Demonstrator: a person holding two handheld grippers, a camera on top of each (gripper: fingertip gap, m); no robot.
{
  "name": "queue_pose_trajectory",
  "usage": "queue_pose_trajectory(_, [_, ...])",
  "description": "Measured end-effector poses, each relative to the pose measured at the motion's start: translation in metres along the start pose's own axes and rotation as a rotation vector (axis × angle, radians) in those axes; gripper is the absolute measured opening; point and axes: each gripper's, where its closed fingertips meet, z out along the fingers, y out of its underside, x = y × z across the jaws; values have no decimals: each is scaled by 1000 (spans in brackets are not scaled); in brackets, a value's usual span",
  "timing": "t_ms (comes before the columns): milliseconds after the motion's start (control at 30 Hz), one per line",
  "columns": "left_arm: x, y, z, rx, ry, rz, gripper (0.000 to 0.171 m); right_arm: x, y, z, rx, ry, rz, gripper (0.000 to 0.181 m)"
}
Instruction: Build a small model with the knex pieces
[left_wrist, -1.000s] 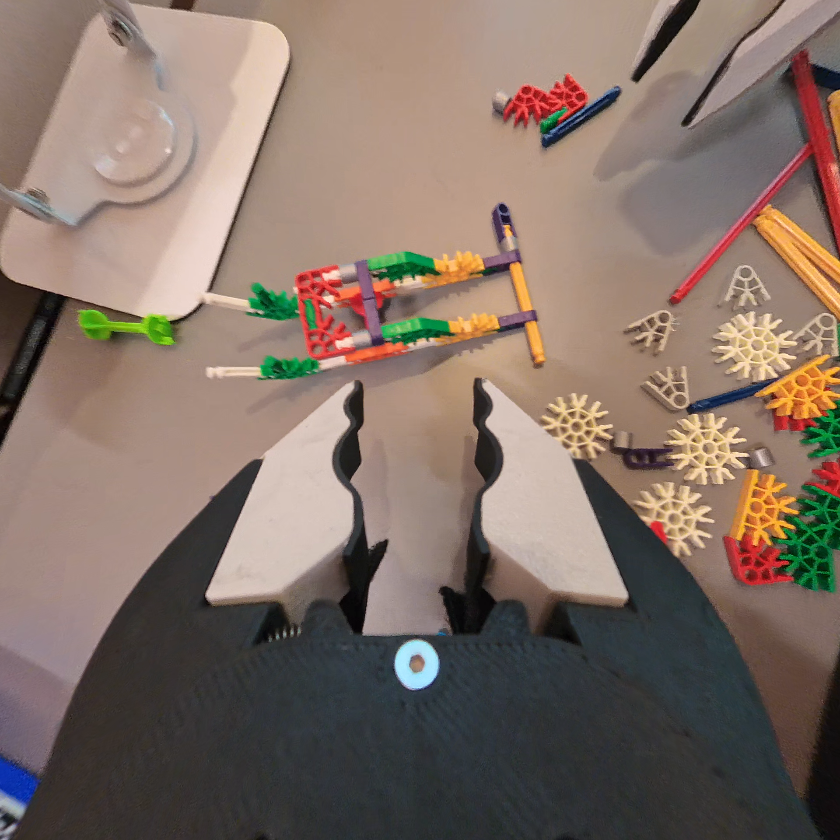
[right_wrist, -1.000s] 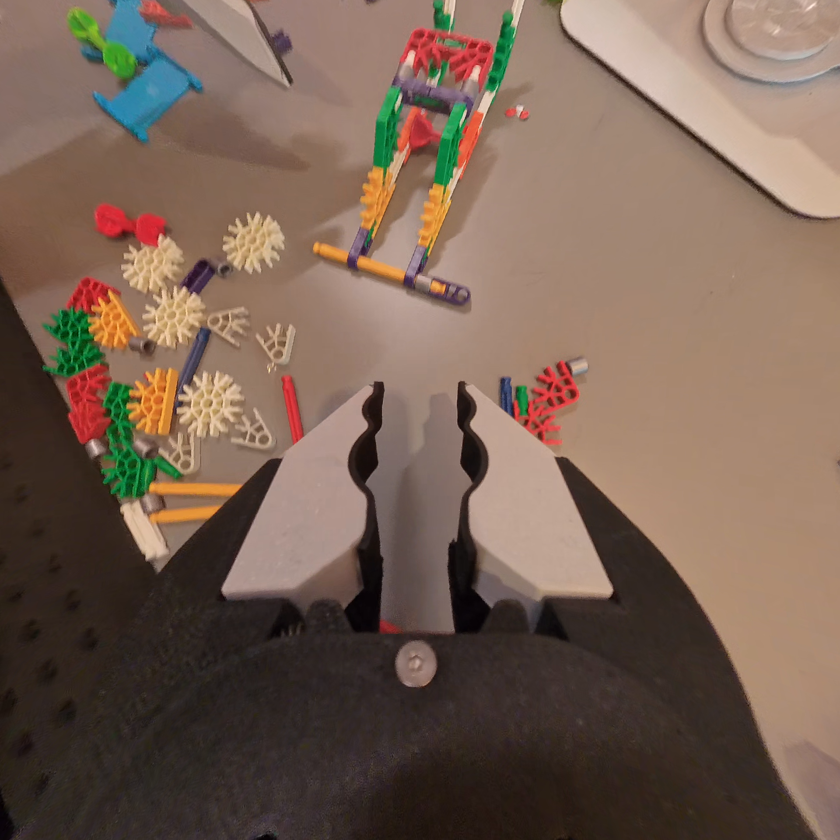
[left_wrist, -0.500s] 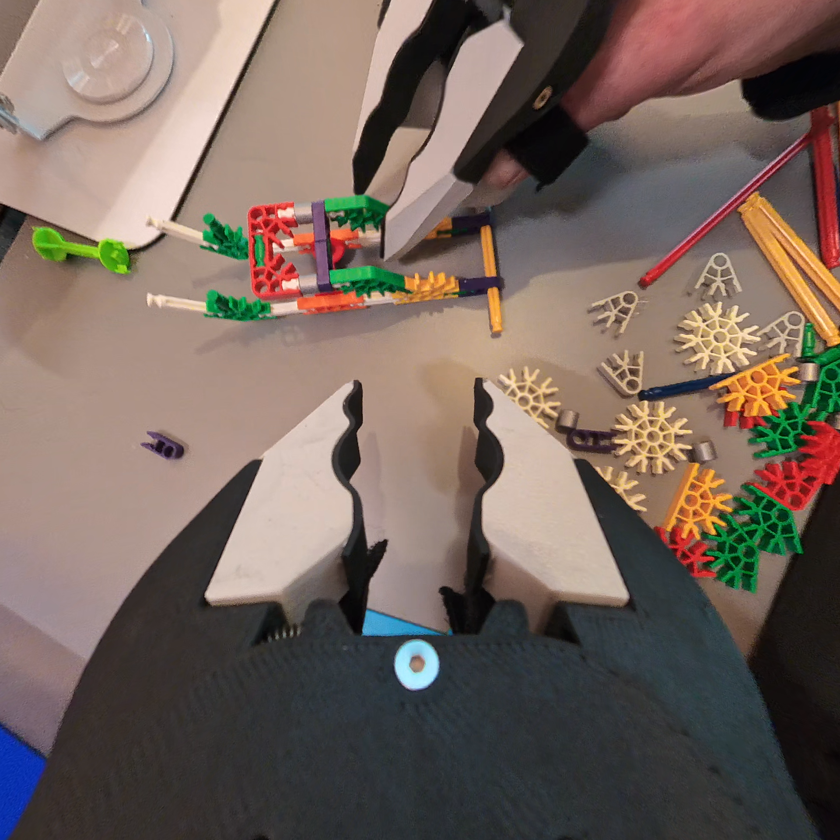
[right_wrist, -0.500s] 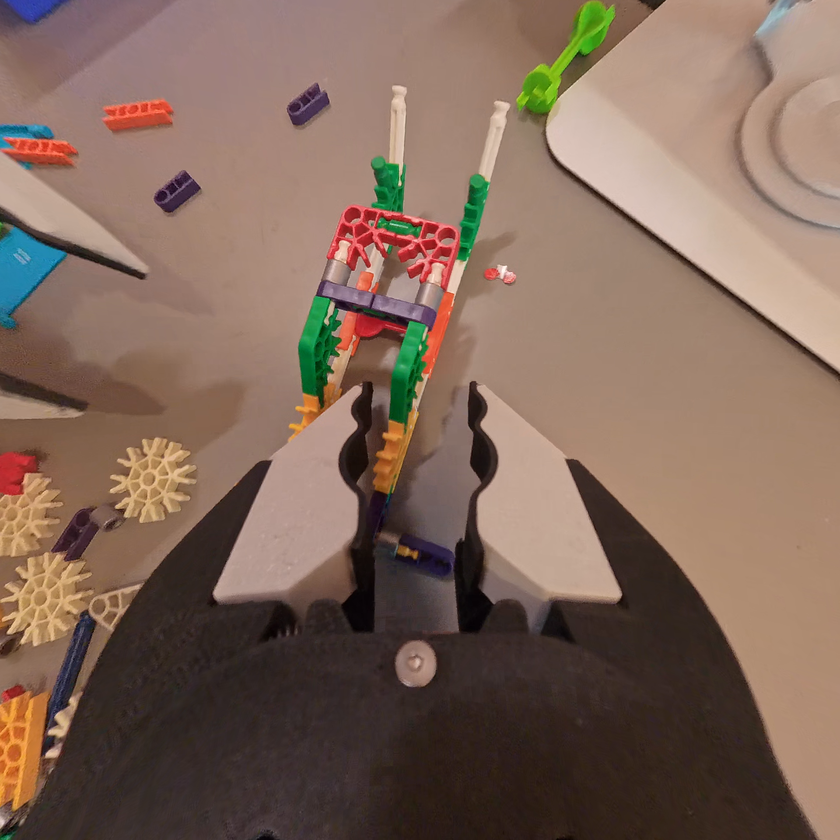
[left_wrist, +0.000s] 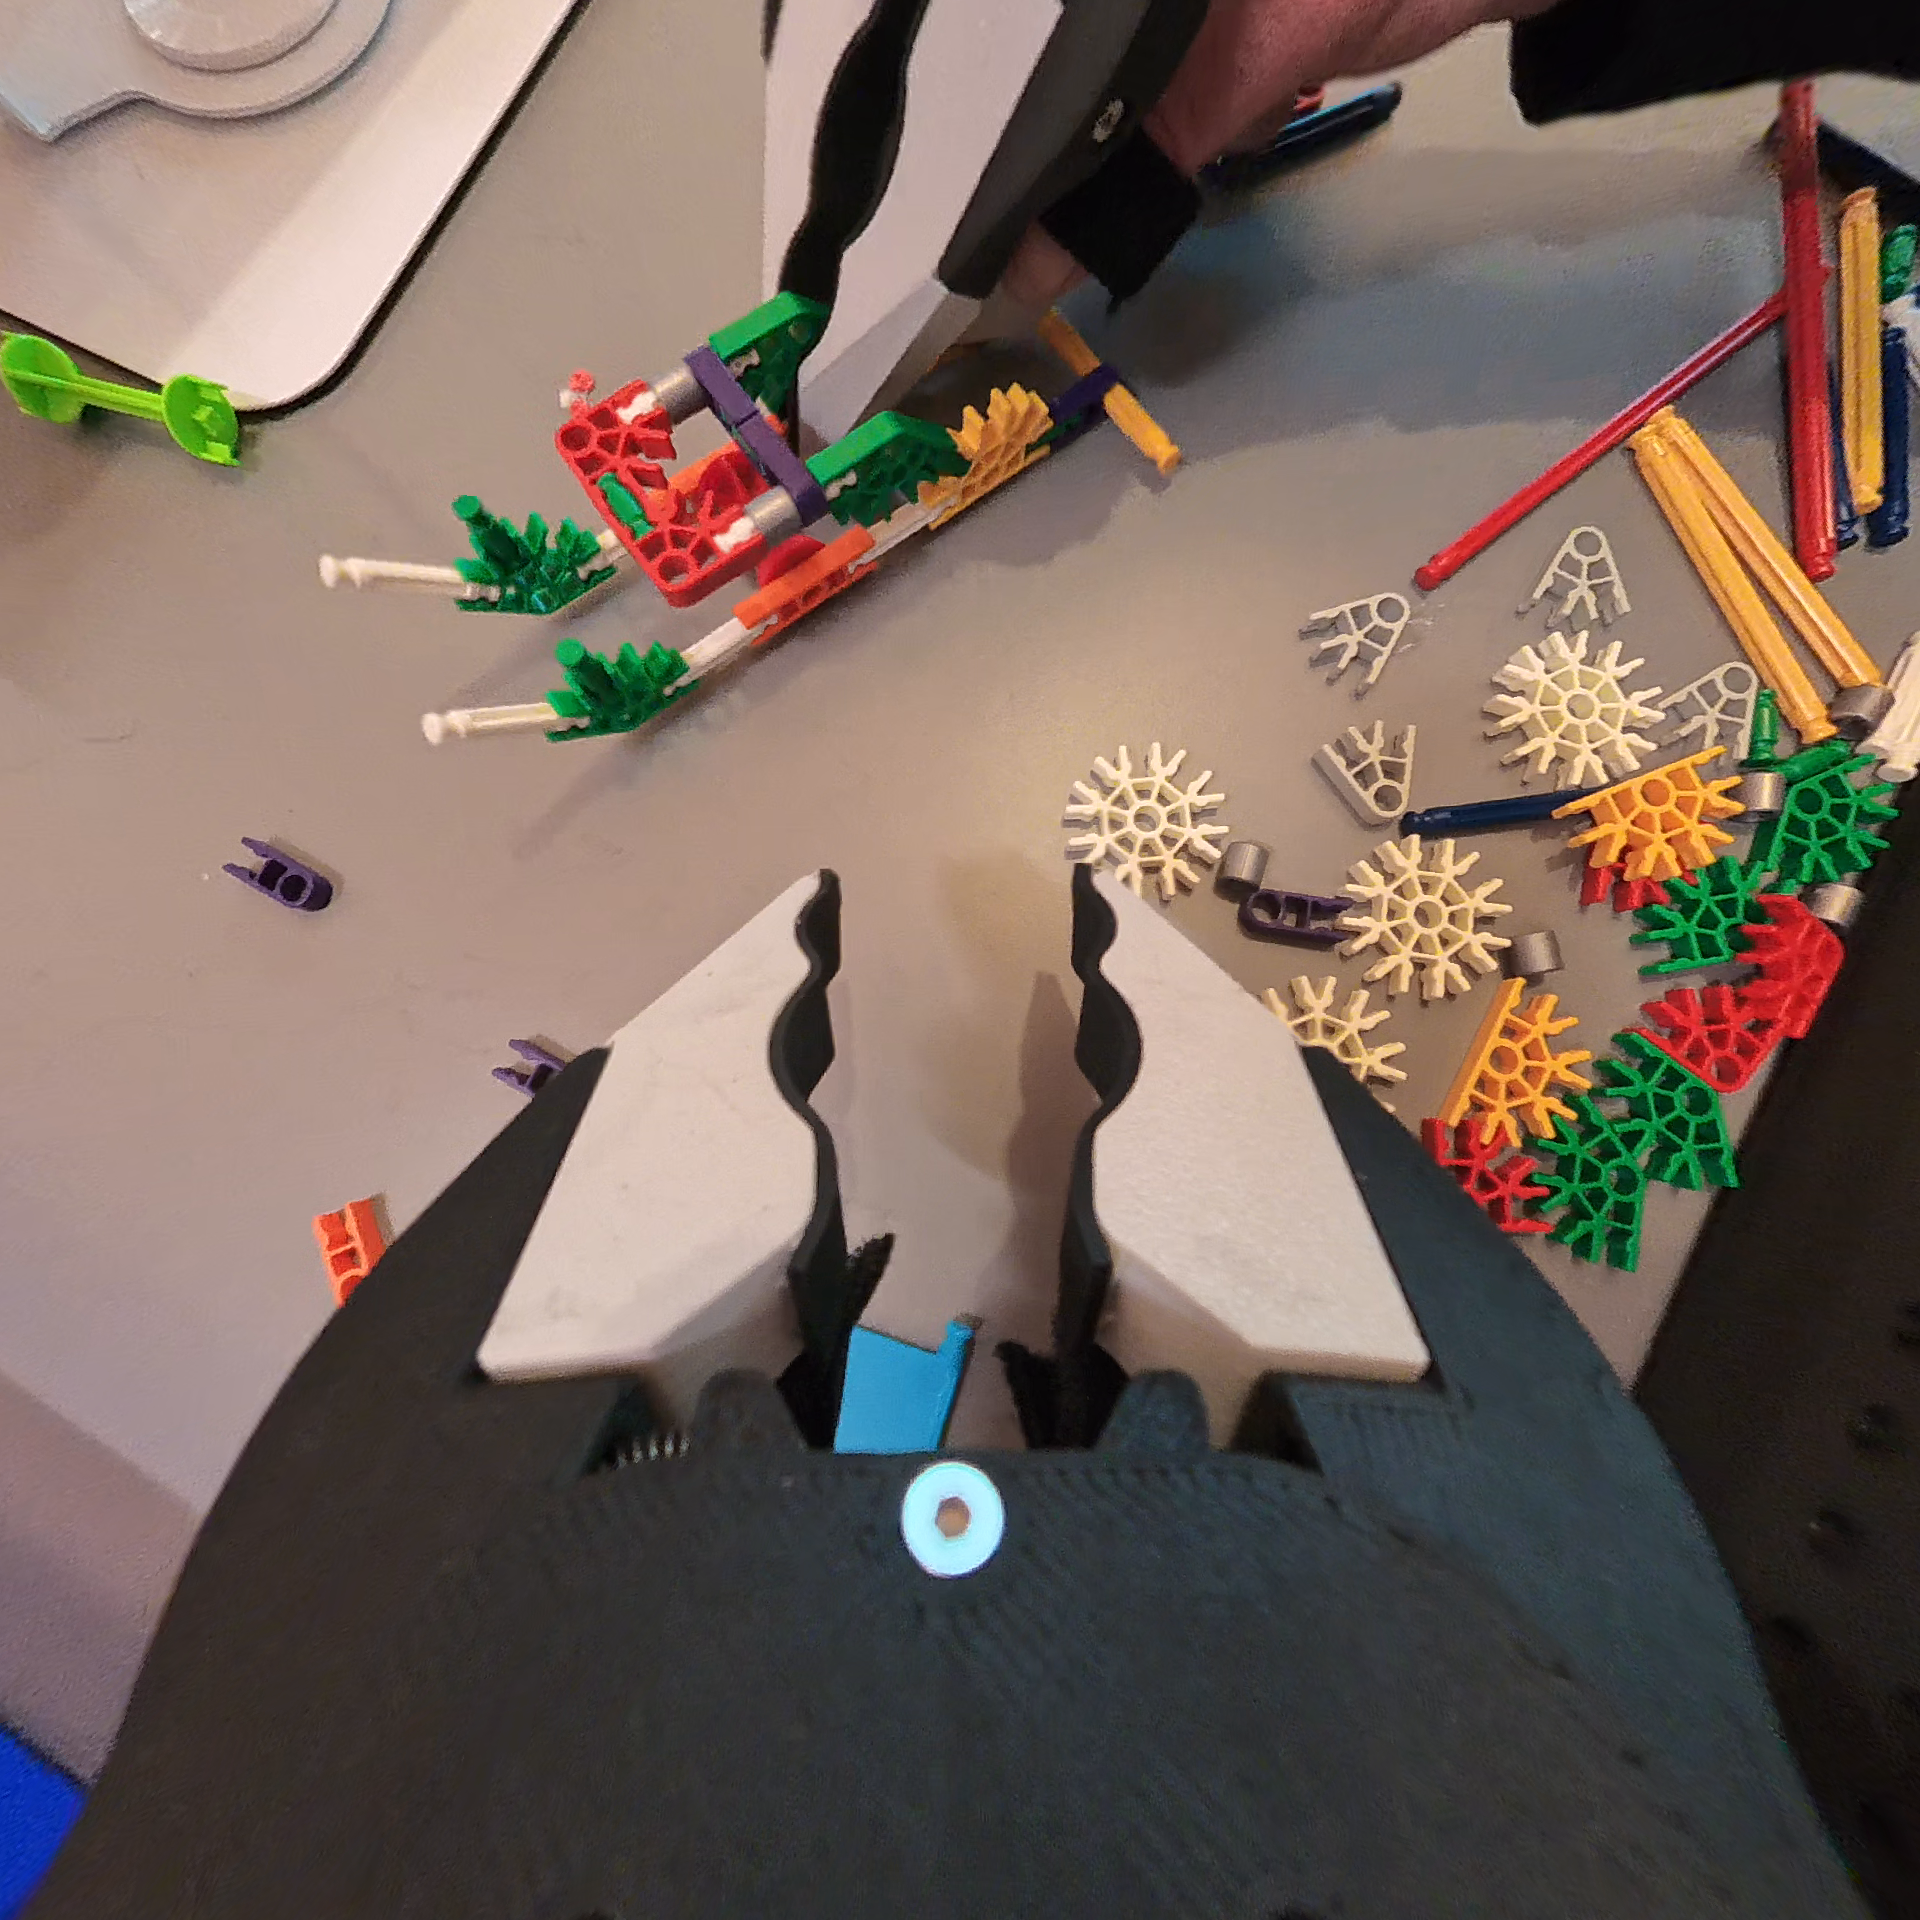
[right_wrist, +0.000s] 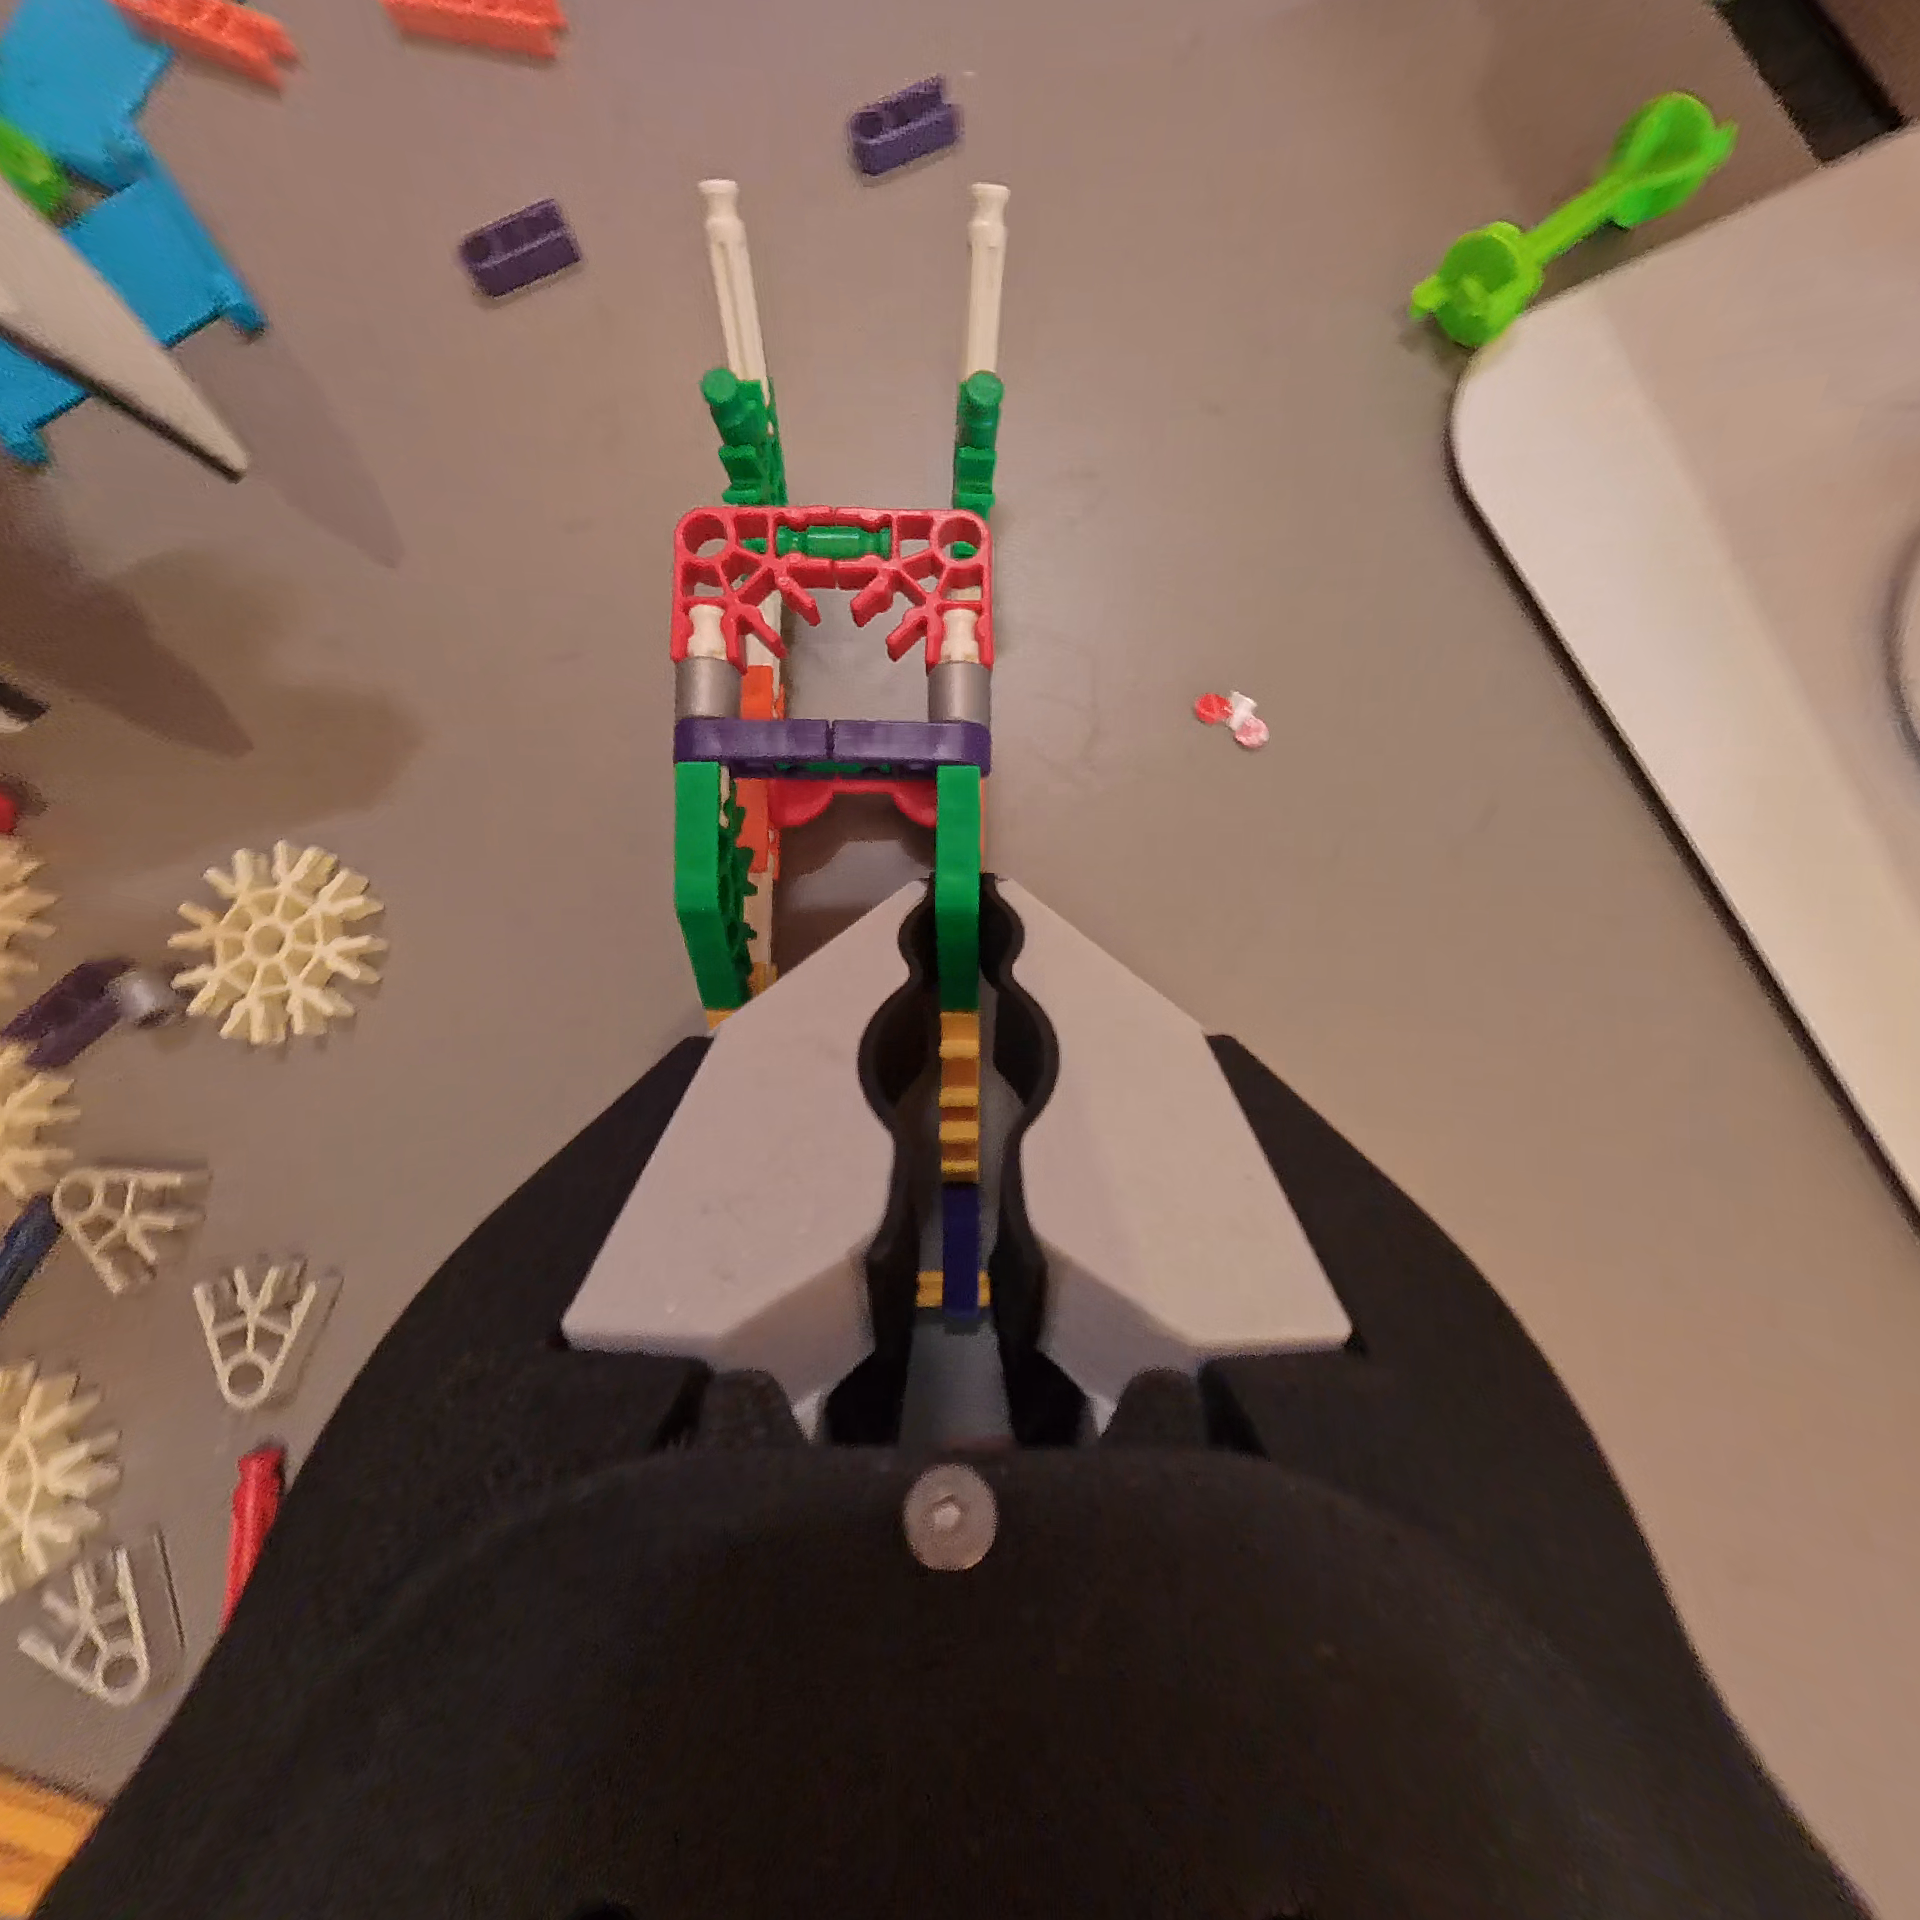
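tongs on our right (right_wrist: 958, 894) are clamped on one side rail of the rod-and-connector model (right_wrist: 831, 644), gripping its green connector (right_wrist: 956, 883) with the yellow and purple pieces running back between the pads. in the left wrist view we see the model (left_wrist: 727, 499) tilted, its gripped end raised while the white rod tips with green connectors stay low near the grey counter (left_wrist: 935, 675). a hand (left_wrist: 1278, 62) holds the right tongs (left_wrist: 821, 343) from above.

our left tongs (left_wrist: 951, 899) hang apart over bare counter, holding nothing, with a blue piece (left_wrist: 899, 1387) showing below between their bases. just right of them lies a heap of loose connectors (left_wrist: 1538, 935): white snowflake wheels, grey fans, and yellow, green and red ones. long yellow rods (left_wrist: 1745, 582) and red rods (left_wrist: 1803, 312) lie farther right. a small purple clip (left_wrist: 281, 878) sits well to the left, an orange connector (left_wrist: 348, 1242) beside the tongs' body, and a lime green piece (left_wrist: 114, 400) touches the edge of a white base plate (left_wrist: 312, 208).
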Motion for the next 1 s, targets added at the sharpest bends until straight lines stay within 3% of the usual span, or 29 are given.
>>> queue_pose_trajectory(200, [10, 0, 2, -10, 30, 16, 42, -2, -10, 9, -14, -142, -182, 2])
queue_pose_trajectory(333, [13, 3, -2, -16, 38, 16, 43, -3, -11, 6, -63, -164, -220, 28])
queue_pose_trajectory(567, [14, 21, -17, -19, 39, -34, 45, 1, -9, -61, 14, -81, -105, 33])
queue_pose_trajectory(733, [36, 36, -25, -42, 115, -59, 45, -24, 24, -112, 14, -57, -46, 25])
queue_pose_trajectory(1000, [69, 54, -23, -127, 197, -45, 42, -81, 79, -132, -19, -119, 17, 27])
